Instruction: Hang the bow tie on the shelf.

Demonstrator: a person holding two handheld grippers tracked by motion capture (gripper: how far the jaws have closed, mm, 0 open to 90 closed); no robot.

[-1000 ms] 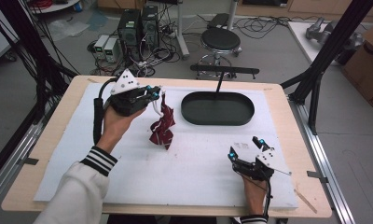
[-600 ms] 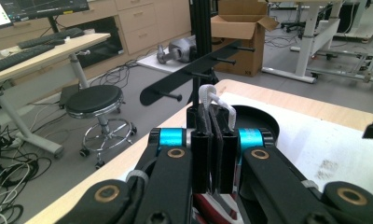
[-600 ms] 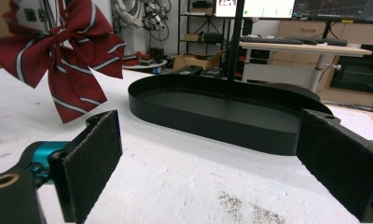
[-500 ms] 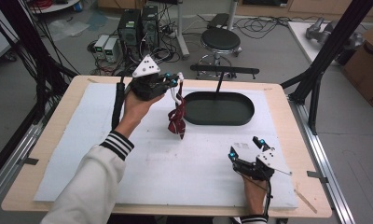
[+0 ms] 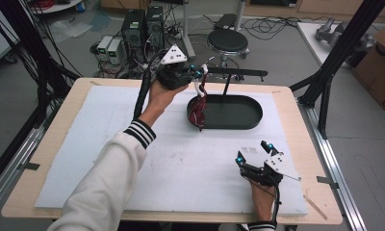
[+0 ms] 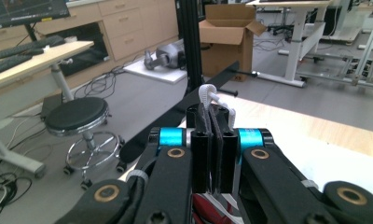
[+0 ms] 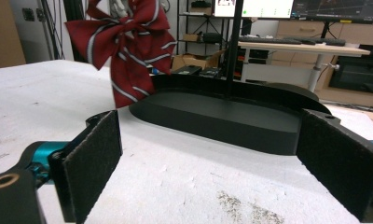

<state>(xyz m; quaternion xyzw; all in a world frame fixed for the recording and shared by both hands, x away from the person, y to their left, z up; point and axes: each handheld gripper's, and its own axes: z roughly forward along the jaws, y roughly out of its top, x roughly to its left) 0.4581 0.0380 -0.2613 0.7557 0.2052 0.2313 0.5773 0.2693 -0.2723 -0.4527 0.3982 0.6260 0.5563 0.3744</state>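
One gripper [image 5: 198,76] pinches bow tie [image 5: 198,109] strap, hanging.

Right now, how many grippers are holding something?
1. The left gripper, raised near the black tray's left end, is shut on the white strap of the red striped bow. The right gripper rests on the white mat, jaws open and empty.

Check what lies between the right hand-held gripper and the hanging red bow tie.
Nothing: bare white mat separates the right hand-held gripper from the bow tie, as the high view shows.
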